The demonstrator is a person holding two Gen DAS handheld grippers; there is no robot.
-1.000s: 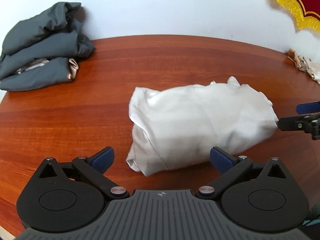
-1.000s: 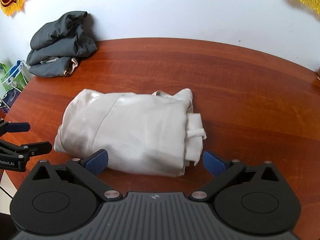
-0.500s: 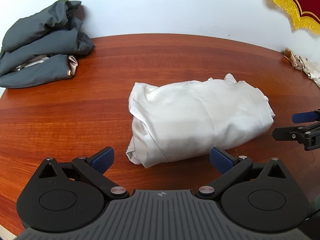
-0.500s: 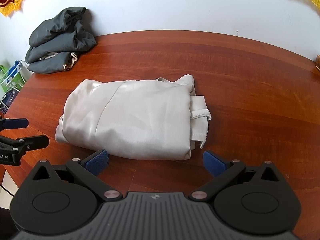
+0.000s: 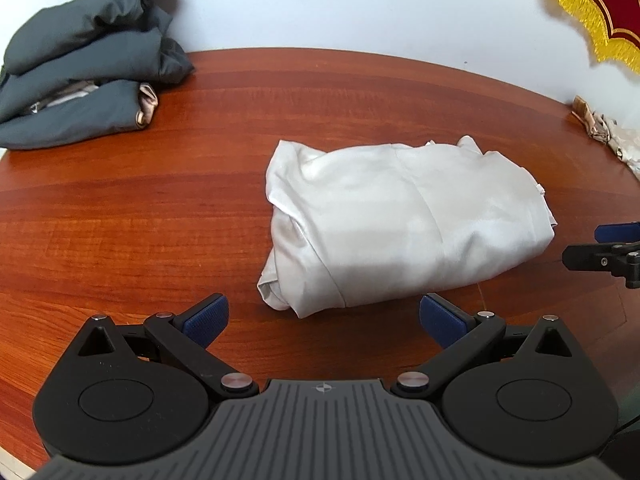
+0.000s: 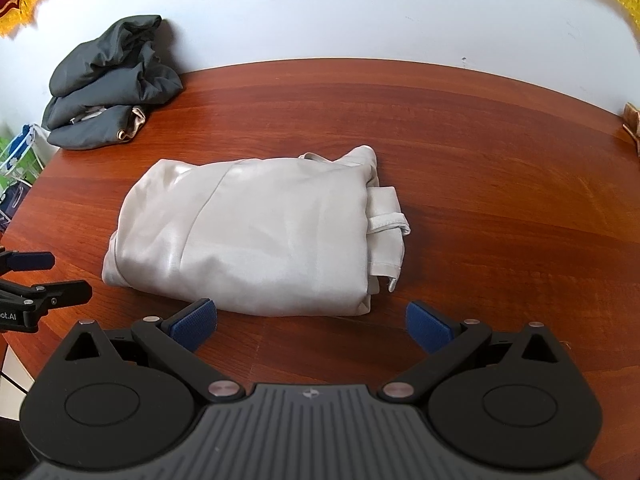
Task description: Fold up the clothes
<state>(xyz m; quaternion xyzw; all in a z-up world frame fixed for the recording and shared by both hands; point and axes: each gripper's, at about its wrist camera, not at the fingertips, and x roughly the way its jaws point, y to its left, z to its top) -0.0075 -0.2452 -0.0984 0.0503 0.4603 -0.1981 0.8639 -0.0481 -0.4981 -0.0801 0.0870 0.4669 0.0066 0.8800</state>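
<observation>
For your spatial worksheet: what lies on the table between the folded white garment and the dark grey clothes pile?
Only bare tabletop separates white garment and grey pile, in both views.

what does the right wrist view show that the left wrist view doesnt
Only the right wrist view shows the cream garment's strap loop sticking out at its right end, and green and blue packaging beyond the table's left edge.

Only the left wrist view shows crumpled beige cloth at the table's far right.

Both show the folded cream satin garment lying on the round red-brown wooden table, the stack of folded dark grey clothes against the wall, and the open, empty left gripper and right gripper.
</observation>
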